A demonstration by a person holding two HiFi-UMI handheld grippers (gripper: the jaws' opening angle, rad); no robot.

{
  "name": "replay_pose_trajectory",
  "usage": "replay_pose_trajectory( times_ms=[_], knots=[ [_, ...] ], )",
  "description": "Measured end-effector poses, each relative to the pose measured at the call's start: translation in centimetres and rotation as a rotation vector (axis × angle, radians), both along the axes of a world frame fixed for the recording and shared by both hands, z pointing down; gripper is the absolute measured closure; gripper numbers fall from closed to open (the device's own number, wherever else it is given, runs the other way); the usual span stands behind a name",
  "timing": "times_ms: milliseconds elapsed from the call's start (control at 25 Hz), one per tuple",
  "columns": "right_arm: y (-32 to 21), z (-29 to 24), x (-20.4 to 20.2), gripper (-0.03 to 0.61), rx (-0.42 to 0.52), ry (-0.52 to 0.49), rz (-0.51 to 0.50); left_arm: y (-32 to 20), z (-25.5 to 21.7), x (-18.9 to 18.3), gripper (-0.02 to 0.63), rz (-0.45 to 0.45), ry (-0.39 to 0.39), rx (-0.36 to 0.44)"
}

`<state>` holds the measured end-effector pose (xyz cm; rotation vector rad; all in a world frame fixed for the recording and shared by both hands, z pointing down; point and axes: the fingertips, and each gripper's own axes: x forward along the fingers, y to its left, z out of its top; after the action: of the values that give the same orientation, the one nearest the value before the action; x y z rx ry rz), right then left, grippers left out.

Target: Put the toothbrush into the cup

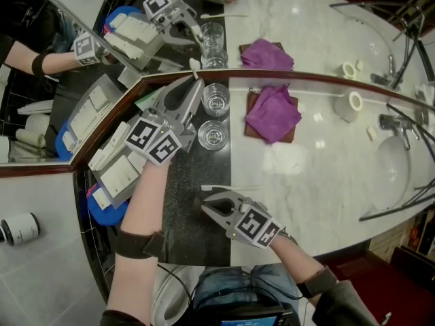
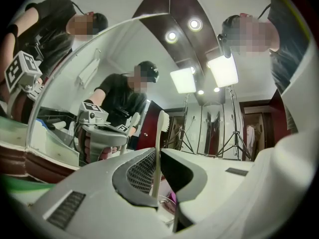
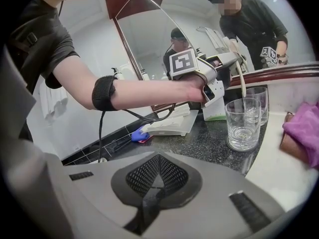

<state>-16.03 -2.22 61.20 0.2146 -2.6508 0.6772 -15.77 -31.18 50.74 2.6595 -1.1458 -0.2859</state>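
The toothbrush (image 2: 156,151) is matt pale plastic, the nearer cup (image 1: 213,135) and farther cup (image 1: 216,100) are clear glossy glass, the dark counter strip (image 1: 183,182) is speckled polished stone, the white countertop (image 1: 319,175) is glossy veined marble, and the purple cloth (image 1: 273,113) is soft and matt.

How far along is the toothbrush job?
Picked up: the left gripper is shut on the toothbrush, held upright. In hand: it hangs near the glass cups by the mirror. Left: lowering it into one and letting go. The right gripper is shut, empty.
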Motion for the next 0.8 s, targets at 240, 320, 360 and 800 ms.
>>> replay_pose_trajectory(
  times_ms=[240, 320, 360, 800],
  knots=[
    [-0.1, 0.3, 0.3, 0.560, -0.005, 0.001, 0.007, 0.3, 1.9, 0.3, 0.592, 0.018, -0.054, -0.021],
    [-0.1, 0.3, 0.3, 0.560, -0.006, 0.000, 0.008, 0.4, 2.5, 0.4, 0.592, 0.022, -0.080, -0.027],
    [-0.2, 0.3, 0.4, 0.560, -0.006, 0.000, 0.009, 0.4, 2.8, 0.5, 0.592, 0.023, -0.093, -0.029],
    [-0.4, 0.3, 0.7, 0.560, -0.012, -0.005, 0.019, 0.7, 5.4, 0.3, 0.559, 0.027, -0.191, -0.081]
  ],
)
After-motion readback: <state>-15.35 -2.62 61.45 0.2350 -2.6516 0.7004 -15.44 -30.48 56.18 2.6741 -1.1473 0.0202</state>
